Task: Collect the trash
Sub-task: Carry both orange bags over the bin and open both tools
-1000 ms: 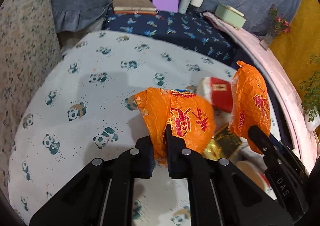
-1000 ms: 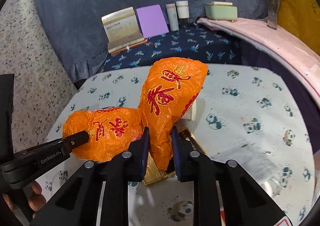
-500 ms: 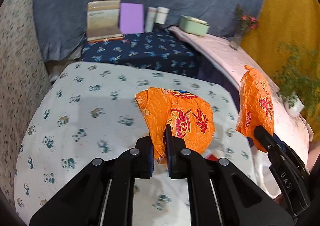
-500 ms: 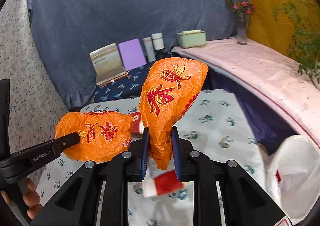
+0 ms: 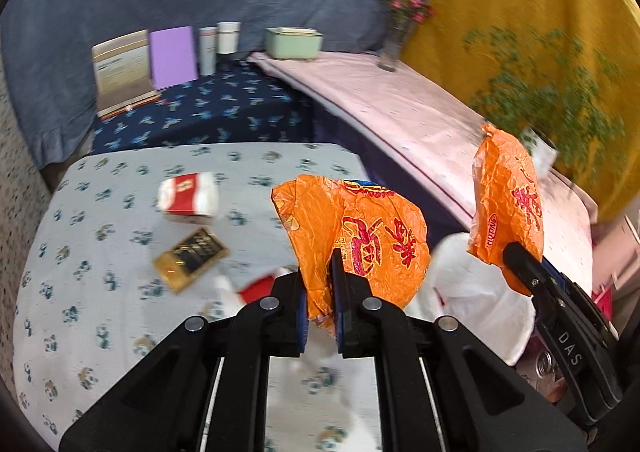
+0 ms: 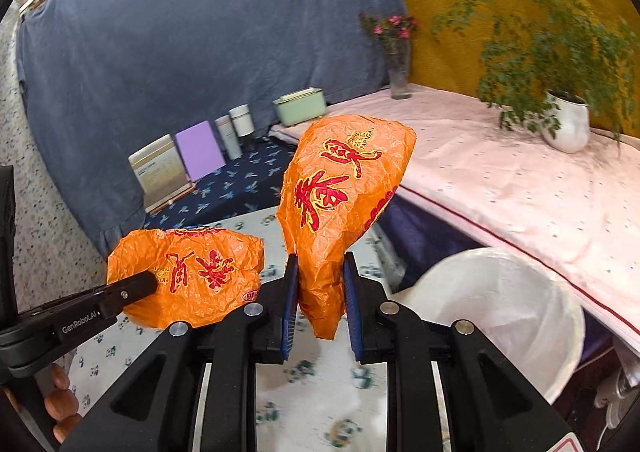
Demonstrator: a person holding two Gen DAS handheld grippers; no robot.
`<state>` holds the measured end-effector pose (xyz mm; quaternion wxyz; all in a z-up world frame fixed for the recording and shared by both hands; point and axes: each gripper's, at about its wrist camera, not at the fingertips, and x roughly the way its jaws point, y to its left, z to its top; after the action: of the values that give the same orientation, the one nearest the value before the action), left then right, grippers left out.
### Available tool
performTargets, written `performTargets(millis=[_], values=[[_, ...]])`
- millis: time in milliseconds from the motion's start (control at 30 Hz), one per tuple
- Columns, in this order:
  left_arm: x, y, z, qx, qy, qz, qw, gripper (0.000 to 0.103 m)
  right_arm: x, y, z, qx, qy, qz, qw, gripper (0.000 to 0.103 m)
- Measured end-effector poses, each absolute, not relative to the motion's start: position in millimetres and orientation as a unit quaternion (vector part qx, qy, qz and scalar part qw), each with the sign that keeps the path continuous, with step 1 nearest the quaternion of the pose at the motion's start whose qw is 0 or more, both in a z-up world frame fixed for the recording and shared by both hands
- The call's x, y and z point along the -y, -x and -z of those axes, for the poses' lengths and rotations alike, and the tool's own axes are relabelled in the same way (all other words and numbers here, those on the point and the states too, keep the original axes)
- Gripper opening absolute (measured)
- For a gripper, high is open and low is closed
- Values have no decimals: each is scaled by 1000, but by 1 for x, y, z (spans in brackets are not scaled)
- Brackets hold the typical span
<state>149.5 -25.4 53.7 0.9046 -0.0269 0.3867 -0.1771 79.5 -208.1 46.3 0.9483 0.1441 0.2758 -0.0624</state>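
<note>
My left gripper (image 5: 320, 284) is shut on a crumpled orange wrapper with red characters (image 5: 360, 236), held up above the panda-print table (image 5: 100, 272). My right gripper (image 6: 318, 292) is shut on a second orange wrapper (image 6: 340, 187), which stands upright between the blue pads. Each view shows the other gripper too: the right gripper (image 5: 516, 256) at the right of the left wrist view, the left gripper (image 6: 140, 284) at the lower left of the right wrist view. A white-lined trash bin (image 6: 492, 312) stands just off the table's right edge, below and right of both wrappers.
On the table lie a red-and-white pack (image 5: 188, 195), a gold-and-black box (image 5: 192, 256) and a red-and-white scrap (image 5: 256, 288). Behind are a dark blue shelf with books (image 5: 124, 67) and cups (image 5: 218, 43), a pink-covered ledge (image 6: 500, 179) with a mint box (image 6: 302, 105), a vase (image 6: 396, 63) and a potted plant (image 6: 560, 107).
Both grippers have lifted their orange wrappers off the table and swung right. The white bin and pink ledge have come into view, and the trash left on the table has slid leftward.
</note>
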Motion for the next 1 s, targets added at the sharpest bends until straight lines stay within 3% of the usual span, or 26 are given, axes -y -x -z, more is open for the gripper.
performTargets(millis=[467, 1000], values=[[127, -124, -30, -410, -28, 240, 879, 9, 298, -27, -9, -293, -184, 134, 929, 20], [189, -118, -8, -429, -61, 275, 858, 12, 332, -14, 24, -315, -198, 156, 915, 21]])
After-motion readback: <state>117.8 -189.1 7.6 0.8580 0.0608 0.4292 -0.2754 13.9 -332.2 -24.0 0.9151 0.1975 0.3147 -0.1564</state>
